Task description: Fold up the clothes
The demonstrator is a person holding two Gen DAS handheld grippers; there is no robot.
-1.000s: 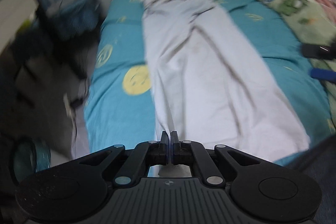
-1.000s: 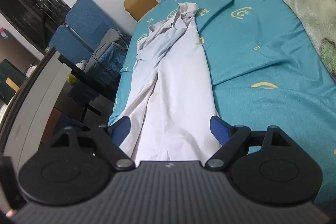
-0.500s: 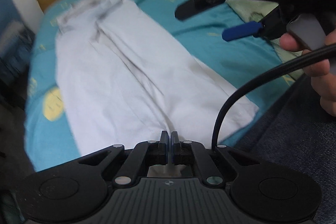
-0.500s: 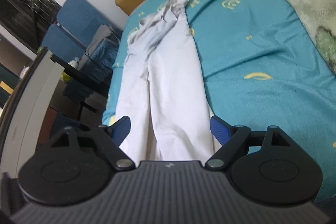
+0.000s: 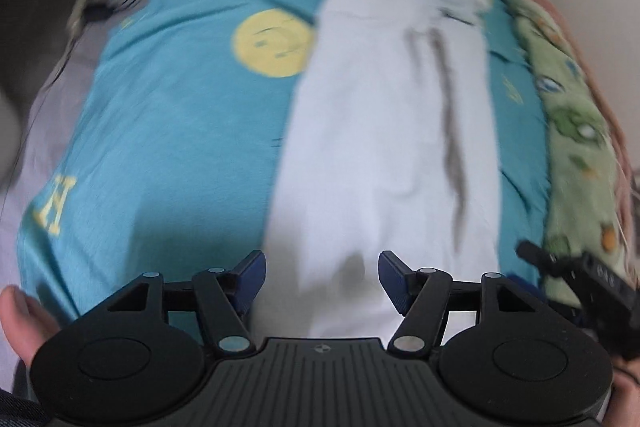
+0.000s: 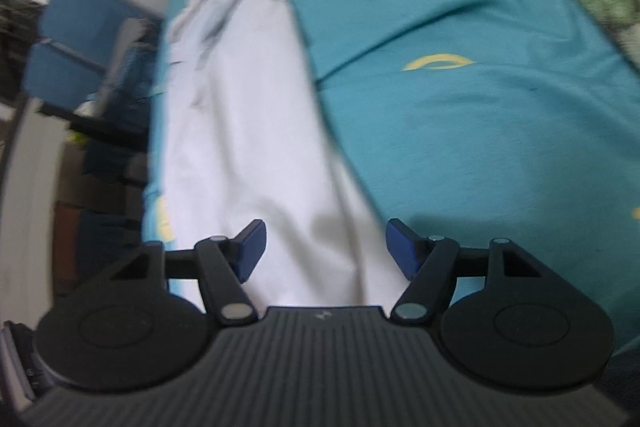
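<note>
The left tool (image 5: 320, 281) was held with its blue-padded fingers (image 5: 250, 277) spread wide and nothing between them. A bare hand (image 5: 22, 323) gripped it at the near left. The right tool (image 6: 324, 249) likewise gaped empty, seen near the right edge of the left wrist view.

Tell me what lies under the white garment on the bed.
The white garment lies stretched along the teal bedsheet, printed with yellow shapes. The sheet shows on both sides; the part beneath the cloth is covered, so anything there is hidden.
</note>
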